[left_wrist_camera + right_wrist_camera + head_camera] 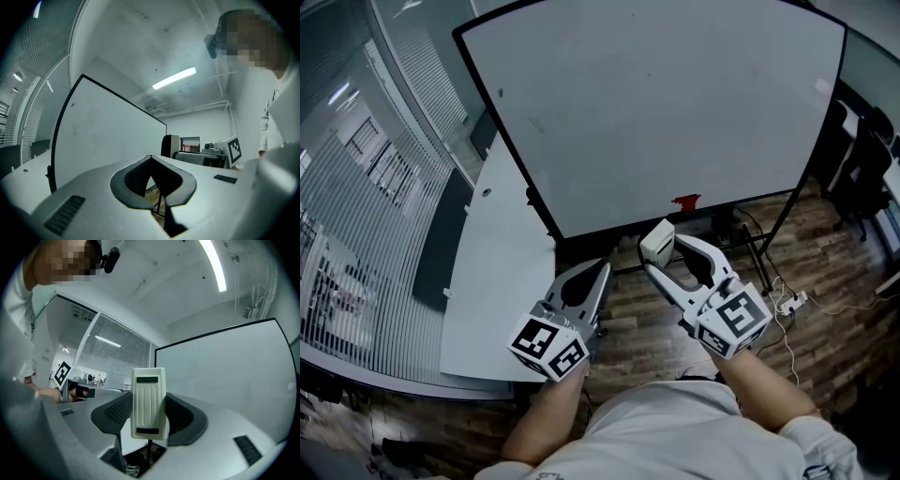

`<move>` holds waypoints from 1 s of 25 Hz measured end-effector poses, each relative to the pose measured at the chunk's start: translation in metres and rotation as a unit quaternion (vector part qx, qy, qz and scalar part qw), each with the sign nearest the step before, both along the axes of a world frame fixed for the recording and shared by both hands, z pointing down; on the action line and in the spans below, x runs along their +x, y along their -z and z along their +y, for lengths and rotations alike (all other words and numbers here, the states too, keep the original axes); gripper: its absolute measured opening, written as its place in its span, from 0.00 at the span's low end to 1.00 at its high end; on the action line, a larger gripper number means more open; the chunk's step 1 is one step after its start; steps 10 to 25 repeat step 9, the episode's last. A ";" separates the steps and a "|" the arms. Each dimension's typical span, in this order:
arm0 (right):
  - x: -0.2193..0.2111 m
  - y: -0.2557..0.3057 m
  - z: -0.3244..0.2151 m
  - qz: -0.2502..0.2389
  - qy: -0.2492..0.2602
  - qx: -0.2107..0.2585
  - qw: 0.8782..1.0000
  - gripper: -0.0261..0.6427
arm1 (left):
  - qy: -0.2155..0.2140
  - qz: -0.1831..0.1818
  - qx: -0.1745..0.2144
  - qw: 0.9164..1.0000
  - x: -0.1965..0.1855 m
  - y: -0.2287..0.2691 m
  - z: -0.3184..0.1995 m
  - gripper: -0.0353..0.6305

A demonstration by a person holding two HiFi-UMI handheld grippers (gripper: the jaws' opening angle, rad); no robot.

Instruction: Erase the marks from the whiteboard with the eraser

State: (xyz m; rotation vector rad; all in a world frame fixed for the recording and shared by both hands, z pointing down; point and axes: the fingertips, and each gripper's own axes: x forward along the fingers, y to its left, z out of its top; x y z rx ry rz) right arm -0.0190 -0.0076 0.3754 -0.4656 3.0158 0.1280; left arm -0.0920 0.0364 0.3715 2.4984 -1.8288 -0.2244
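Holding the cream ribbed plastic eraser (pixel 149 401) clamped in its jaws, the white right gripper (pixel 664 253) hangs just below the small red mark (pixel 685 201) at the bottom edge of the black-framed whiteboard (pixel 656 103). The left gripper (pixel 151 161), jaws together on nothing, is below the board too. Hard pressing may twist the eraser loose, I think.

Left gripper (pixel 151 158) jaws pressed together, nothing between them; whiteboard (pixel 108 138) stands upright beyond, at left.
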 end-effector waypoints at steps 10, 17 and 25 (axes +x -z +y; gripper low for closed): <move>-0.007 0.004 -0.001 0.000 0.001 -0.004 1.000 0.39 | 0.006 0.000 0.001 1.000 -0.006 0.004 0.000 0.06; -0.007 0.004 -0.001 0.000 0.001 -0.004 1.000 0.39 | 0.006 0.000 0.001 1.000 -0.006 0.004 0.000 0.06; -0.007 0.004 -0.001 0.000 0.001 -0.004 1.000 0.39 | 0.006 0.000 0.001 1.000 -0.006 0.004 0.000 0.06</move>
